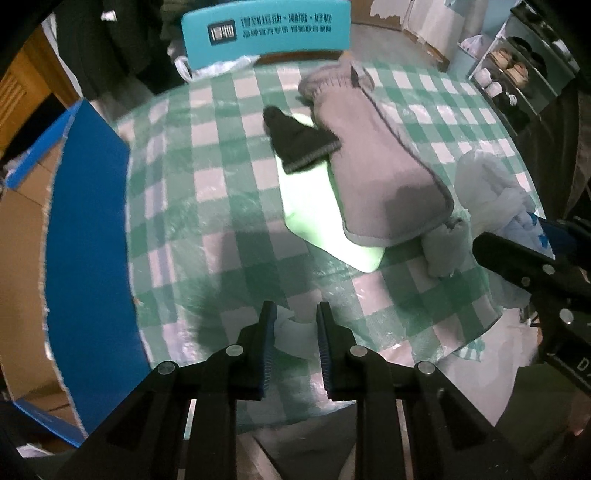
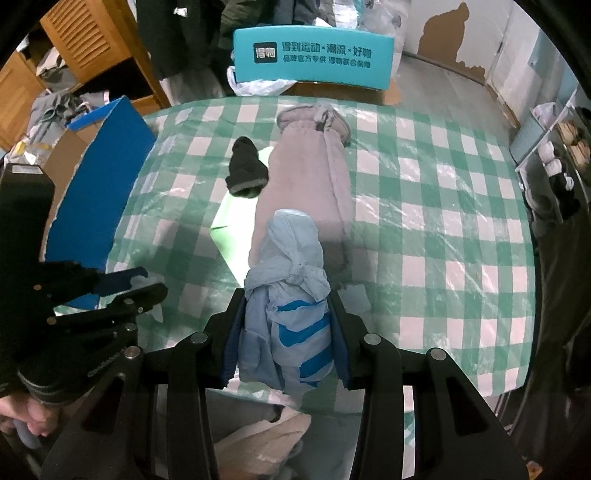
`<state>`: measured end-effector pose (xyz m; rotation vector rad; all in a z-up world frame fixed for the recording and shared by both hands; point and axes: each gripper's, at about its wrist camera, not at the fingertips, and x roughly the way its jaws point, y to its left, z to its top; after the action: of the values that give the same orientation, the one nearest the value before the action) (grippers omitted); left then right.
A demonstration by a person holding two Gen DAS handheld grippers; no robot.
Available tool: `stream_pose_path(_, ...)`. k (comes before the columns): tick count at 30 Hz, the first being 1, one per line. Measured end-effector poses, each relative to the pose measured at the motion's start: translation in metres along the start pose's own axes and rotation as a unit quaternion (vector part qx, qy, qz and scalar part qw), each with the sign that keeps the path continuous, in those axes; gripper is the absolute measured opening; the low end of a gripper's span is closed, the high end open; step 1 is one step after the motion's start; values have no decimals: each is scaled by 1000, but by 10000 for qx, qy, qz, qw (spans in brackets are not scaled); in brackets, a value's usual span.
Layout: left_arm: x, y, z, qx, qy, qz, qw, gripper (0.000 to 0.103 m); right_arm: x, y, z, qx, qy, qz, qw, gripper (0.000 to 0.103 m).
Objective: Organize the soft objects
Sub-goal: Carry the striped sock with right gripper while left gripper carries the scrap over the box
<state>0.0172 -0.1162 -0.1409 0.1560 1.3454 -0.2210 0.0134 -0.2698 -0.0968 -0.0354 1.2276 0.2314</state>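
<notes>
My right gripper (image 2: pixel 286 295) is shut on a knotted light blue bundle with blue stripes (image 2: pixel 288 325), held above the near table edge. My left gripper (image 1: pixel 295 310) has its jaws narrow on a white crumpled scrap (image 1: pixel 293 330); in the right wrist view the scrap shows at the left gripper's (image 2: pixel 147 288) tips. On the table lies a long grey garment (image 1: pixel 376 155) (image 2: pixel 306 177). A black knitted piece (image 1: pixel 299 140) (image 2: pixel 245 170) rests beside it on a pale green sheet (image 1: pixel 314 199). Both grippers point steeply down.
The table (image 2: pixel 424 221) has a green and white checked cloth under clear film. A blue-lined cardboard box (image 1: pixel 88 240) stands open at the left. A teal box (image 1: pixel 266 33) sits past the far edge. Another white scrap (image 2: pixel 354 295) lies near the bundle.
</notes>
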Motion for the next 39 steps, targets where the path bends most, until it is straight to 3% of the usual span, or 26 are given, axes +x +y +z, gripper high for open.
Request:
stream_pose_path(18,-55,28,0,-24,-783,549,9954,21,-13,36,17,-285,-204,136,9993,40)
stream_pose_path(39,-85,71,-9,-304,-1161,841,9892,21,-36,96,45,-711,-509,329,9956,40)
